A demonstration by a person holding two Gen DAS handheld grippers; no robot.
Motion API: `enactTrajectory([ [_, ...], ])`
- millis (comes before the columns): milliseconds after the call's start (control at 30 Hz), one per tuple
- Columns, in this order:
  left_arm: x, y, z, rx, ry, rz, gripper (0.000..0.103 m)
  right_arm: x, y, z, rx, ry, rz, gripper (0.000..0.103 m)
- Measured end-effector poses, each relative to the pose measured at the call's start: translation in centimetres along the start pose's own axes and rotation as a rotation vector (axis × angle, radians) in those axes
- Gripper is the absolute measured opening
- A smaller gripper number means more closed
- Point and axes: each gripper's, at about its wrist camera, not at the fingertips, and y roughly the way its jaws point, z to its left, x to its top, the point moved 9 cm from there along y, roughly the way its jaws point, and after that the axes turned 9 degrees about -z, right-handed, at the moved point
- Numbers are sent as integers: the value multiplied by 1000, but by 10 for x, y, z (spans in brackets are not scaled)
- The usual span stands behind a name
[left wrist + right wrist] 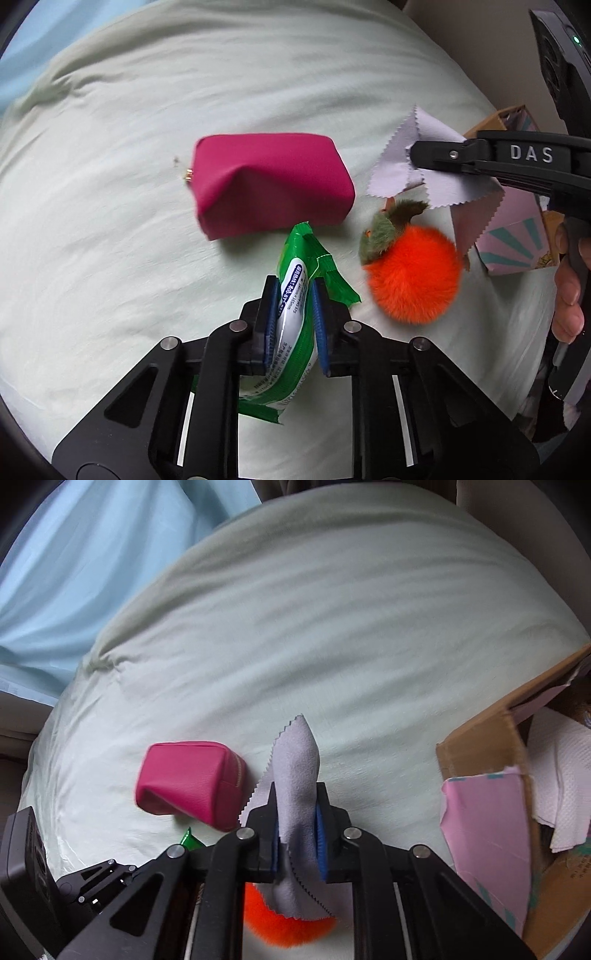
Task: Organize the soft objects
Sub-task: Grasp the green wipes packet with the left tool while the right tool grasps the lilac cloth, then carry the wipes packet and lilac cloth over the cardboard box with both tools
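My left gripper [294, 291] is shut on a green and white tissue pack [295, 295], held above the pale green bedding [147, 110]. A magenta pouch [269, 184] lies just beyond it and also shows in the right wrist view [188, 781]. An orange fluffy ball with a green leaf [413, 273] lies to the right; its edge shows under the right gripper [273, 928]. My right gripper [297, 797] is shut on a lilac zigzag-edged cloth [297, 768], lifted off the bed. In the left wrist view the right gripper [421, 155] holds the cloth [406, 166] above the ball.
A cardboard box with pink flaps [487, 834] stands at the right and holds white paper tissue [561, 775]; it also shows in the left wrist view [517, 229]. A light blue sheet [74, 572] lies at the far left.
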Motion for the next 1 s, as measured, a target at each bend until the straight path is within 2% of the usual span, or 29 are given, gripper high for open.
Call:
enactTrajectory([
  [200, -3, -32, 9, 14, -38, -43, 11, 2, -18, 20, 20, -9, -32, 14],
  [400, -4, -66, 14, 31, -73, -90, 9, 1, -59, 21, 49, -27, -75, 14],
  [700, 2, -131, -4, 43, -116, -200, 8, 0, -124, 37, 91, -51, -158, 14],
  [1000, 26, -215, -56, 19, -86, -348, 8, 4, -219, 36, 108, -82, -274, 14],
])
